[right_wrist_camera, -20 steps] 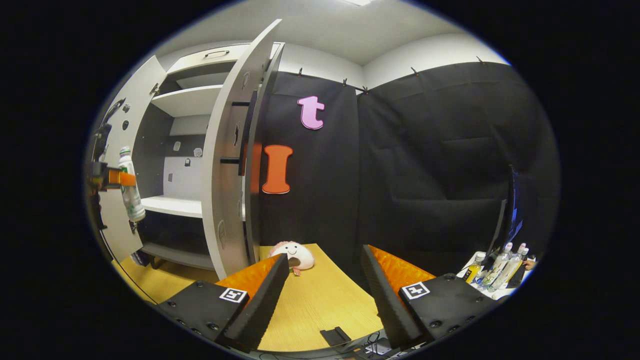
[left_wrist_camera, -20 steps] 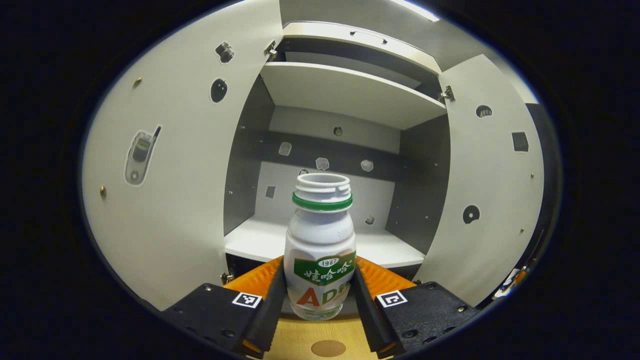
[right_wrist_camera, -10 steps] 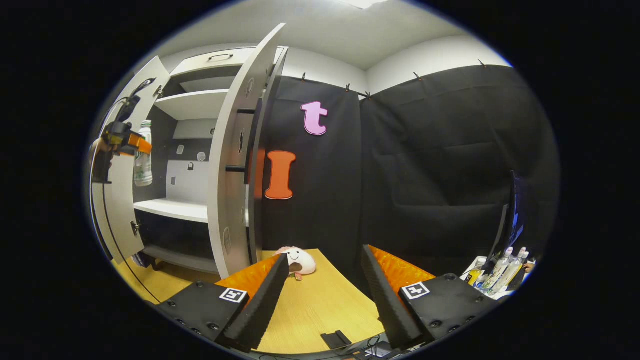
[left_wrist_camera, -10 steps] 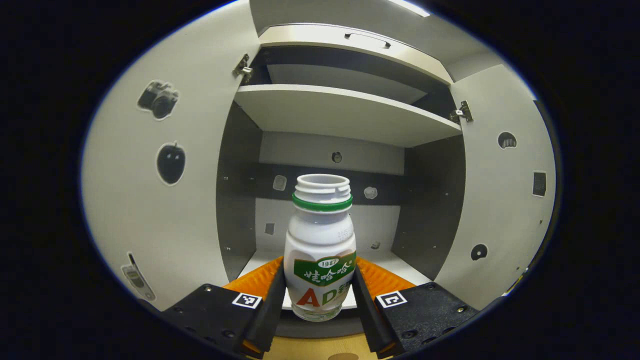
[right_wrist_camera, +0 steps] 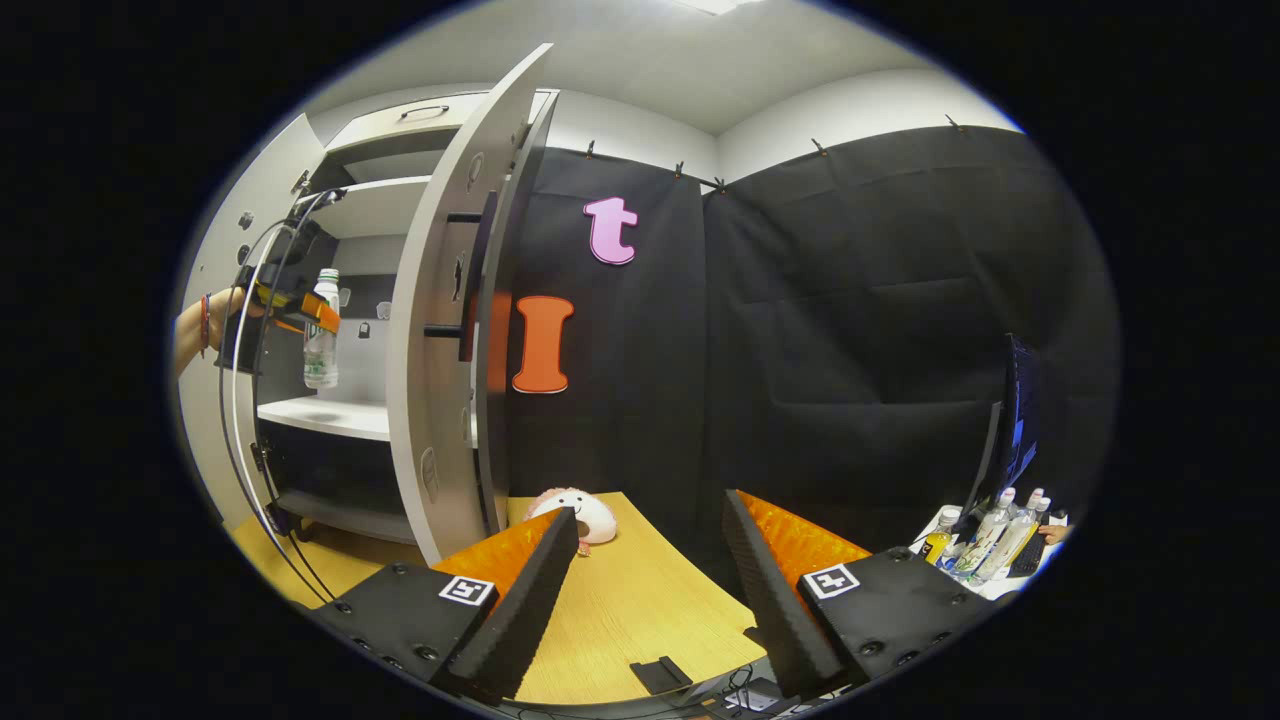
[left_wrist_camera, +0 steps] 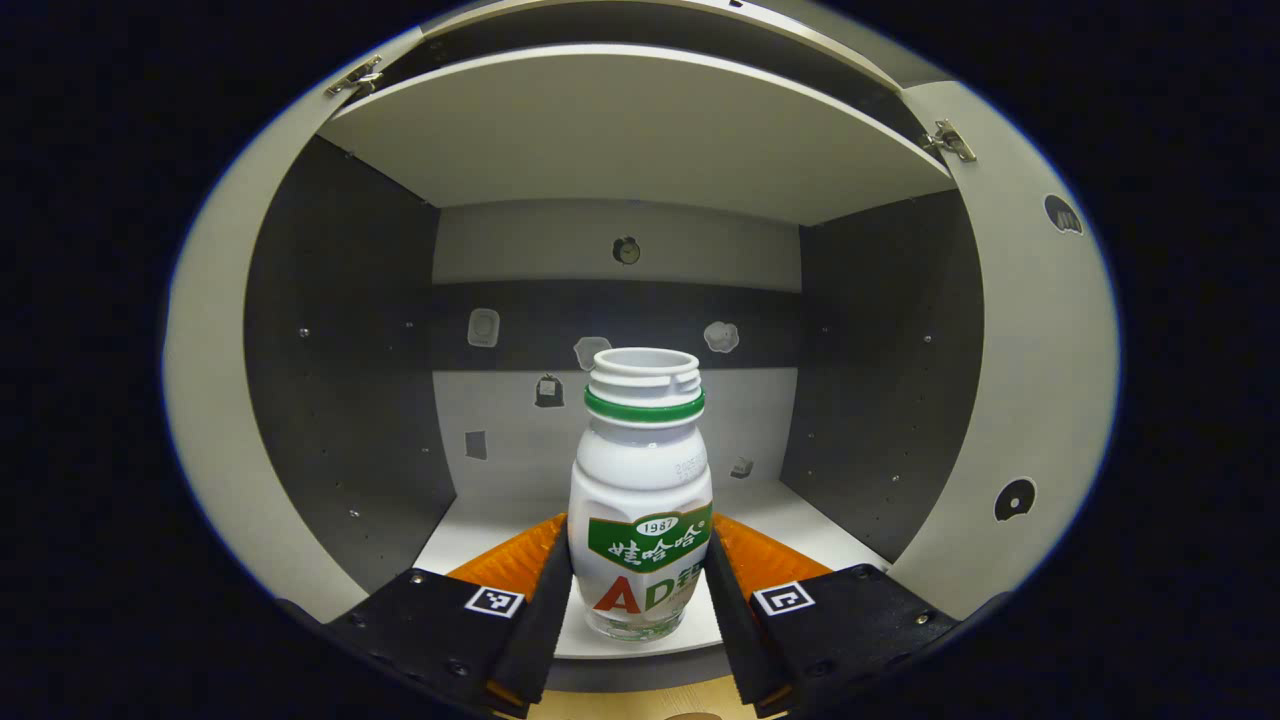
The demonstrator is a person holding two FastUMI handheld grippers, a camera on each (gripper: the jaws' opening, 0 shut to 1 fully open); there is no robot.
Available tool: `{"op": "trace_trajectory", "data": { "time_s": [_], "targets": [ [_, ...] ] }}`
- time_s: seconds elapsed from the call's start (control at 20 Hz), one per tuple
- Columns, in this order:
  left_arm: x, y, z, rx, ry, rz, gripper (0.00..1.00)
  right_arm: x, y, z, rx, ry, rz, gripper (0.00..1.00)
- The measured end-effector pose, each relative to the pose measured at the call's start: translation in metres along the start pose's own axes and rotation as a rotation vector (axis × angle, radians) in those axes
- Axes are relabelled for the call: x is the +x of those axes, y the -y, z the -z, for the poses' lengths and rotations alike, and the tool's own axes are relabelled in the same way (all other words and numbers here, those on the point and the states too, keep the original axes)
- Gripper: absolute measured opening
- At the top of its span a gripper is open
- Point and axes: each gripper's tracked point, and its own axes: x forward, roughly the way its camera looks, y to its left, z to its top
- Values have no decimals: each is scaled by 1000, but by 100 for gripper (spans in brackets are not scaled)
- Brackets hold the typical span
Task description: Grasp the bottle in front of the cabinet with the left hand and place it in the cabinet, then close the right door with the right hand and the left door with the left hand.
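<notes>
Left hand-held gripper [left_wrist_camera: 640,590]: closed on the bottle [left_wrist_camera: 640,500] — both fingers press the lower body at the label, one on each side, bottle upright and uncapped.
Bottle, handling: small plastic drink bottle, seemingly empty, so likely light; the thin wall may give under a hard squeeze and the smooth label could slip. The present hold, low on the widest part, looks the sound one.
Bottle, position: carried over the front of the cabinet's lower shelf [left_wrist_camera: 800,520]; in the right gripper view it hangs just above that shelf, not yet set down [right_wrist_camera: 321,330].
Right hand-held gripper [right_wrist_camera: 650,590]: fingers spread wide, nothing between them, waiting over the wooden surface [right_wrist_camera: 640,620] near a small plush toy [right_wrist_camera: 575,512].
Cabinet [left_wrist_camera: 620,230]: both doors open — the right door [right_wrist_camera: 440,330] stands edge-on in the right gripper view.
Change from a second ago: the bottle was out in front of the cabinet with the surface showing below it; it has since been carried forward and up into the opening, and the left door's inner face has slid almost out of the left gripper view.
</notes>
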Motion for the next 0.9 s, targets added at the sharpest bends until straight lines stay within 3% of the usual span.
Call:
{"op": "trace_trajectory", "data": {
  "time_s": [0.45, 0.9],
  "targets": [
    [44, 16, 44, 6, -133, 34, 70, 15, -2, 12, 3, -37, 11, 96],
    [40, 9, 52, 11, -134, 8, 75, 30, -24, 13, 9, -60, -9, 96]
  ]
}}
